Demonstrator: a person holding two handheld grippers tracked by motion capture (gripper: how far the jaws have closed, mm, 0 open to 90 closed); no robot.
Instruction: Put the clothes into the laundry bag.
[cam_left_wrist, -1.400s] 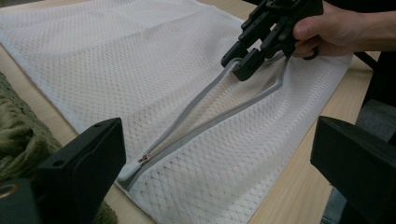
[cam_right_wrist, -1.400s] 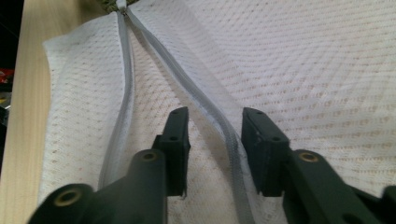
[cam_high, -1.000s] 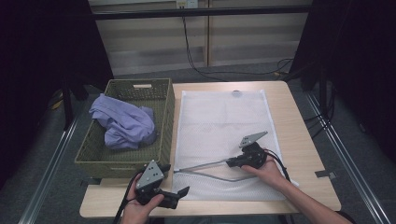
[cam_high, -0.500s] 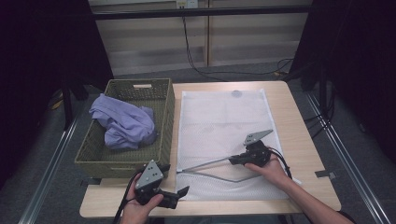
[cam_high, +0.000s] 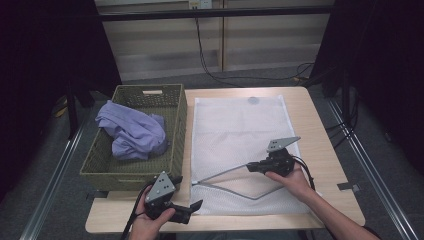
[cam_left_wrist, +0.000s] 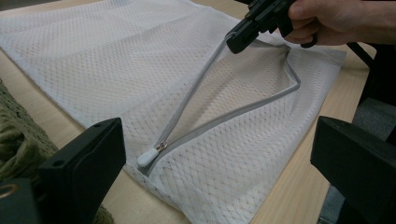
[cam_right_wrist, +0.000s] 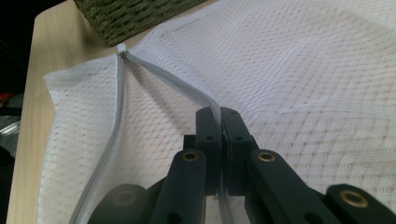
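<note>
Mesh laundry bag (cam_high: 240, 145) lies flat on the table (cam_high: 320, 130), zip at the near edge already undone. R gripper (cam_high: 251, 167) is clamped on the upper zip tape (cam_left_wrist: 196, 88), lifting it so the mouth gapes; vs 1 s ago it's raised a bit higher & further right. L gripper (cam_high: 196, 206) sits wide open, holding nothing, near the zip pull (cam_left_wrist: 148, 156). Looks about half done: purple clothes (cam_high: 132, 131) in the green basket (cam_high: 178, 145) aren't bagged yet.

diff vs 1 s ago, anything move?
The right gripper, shut on the grey zipper edge of the white mesh bag, has lifted it slightly up and toward the far side, widening the opening. Left gripper, basket and purple cloth unchanged.
</note>
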